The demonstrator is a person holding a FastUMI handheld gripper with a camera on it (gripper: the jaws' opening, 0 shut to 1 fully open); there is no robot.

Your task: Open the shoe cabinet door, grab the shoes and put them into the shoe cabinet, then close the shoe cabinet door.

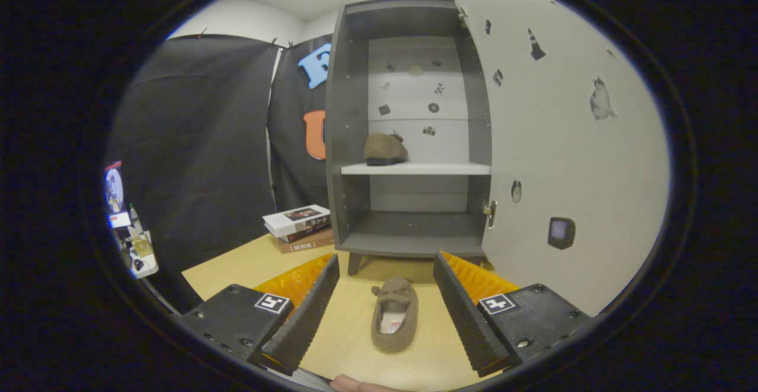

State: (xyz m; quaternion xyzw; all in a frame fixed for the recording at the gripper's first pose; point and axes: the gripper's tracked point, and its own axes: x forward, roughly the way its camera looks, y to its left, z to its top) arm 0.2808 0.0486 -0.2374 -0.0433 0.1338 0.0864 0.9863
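Gripper view puts my gripper (386, 300) nearest, fingers (308, 315) spread wide apart and gripping nothing. A fingertip of the hand (361, 385) holding the rig peeks in at the very bottom. Between the fingers, touching neither, I see a brown slipper (394, 315) lying on the tan floor (237, 267), its opening facing up and its bowed toe pointing away from me toward the cabinet.

Just beyond the fingertips stands the grey cabinet (349, 113) on short legs. Its white door (562, 143) is swung fully open to the right, dotted with small stickers, with a latch on its near edge. The lower compartment is bare. On the white shelf (414, 169) above it sits the second slipper (385, 149), toward the left side, close to the front edge. More stickers mark the cabinet's pale back panel.

Left of the cabinet, beside its base, I see a stack of books (299, 226) on the floor. Black cloth (195, 143) hangs behind them, and far off to the left a small cluttered stand (133, 244) shows past the cloth's edge.
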